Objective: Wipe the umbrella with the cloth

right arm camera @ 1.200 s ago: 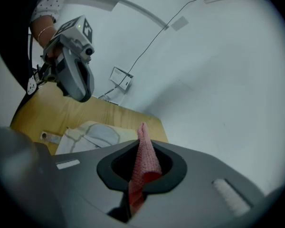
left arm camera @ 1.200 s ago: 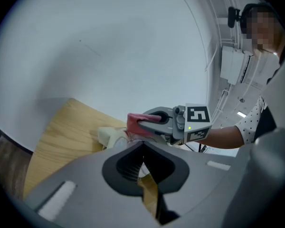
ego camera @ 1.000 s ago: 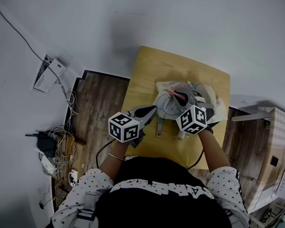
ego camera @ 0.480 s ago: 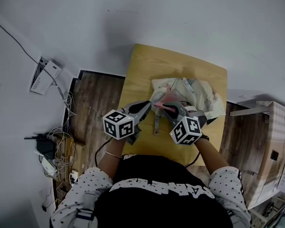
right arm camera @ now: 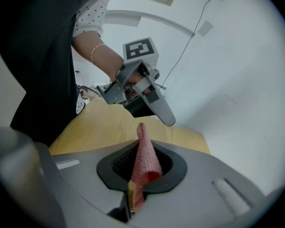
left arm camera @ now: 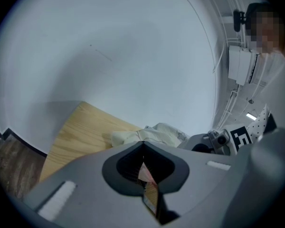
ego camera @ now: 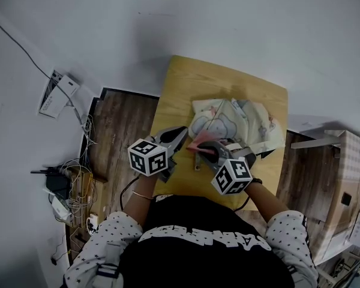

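Mid-wipe, I judge: the right tool (ego camera: 202, 150) is clamped on the cloth (right arm camera: 145, 158) at the near edge of the umbrella (ego camera: 234, 120) lying on the worktop (ego camera: 192, 83), the left tool (ego camera: 182, 133) is closed and empty alongside, and next the cloth must go back onto the fabric.

From my head camera I look steeply down from well above the left gripper (ego camera: 183, 132) and right gripper (ego camera: 199, 149), each gripper camera sits tight behind its own jaws looking forward along them, and all three views share the wooden table (ego camera: 186, 83) ahead of the jaws.
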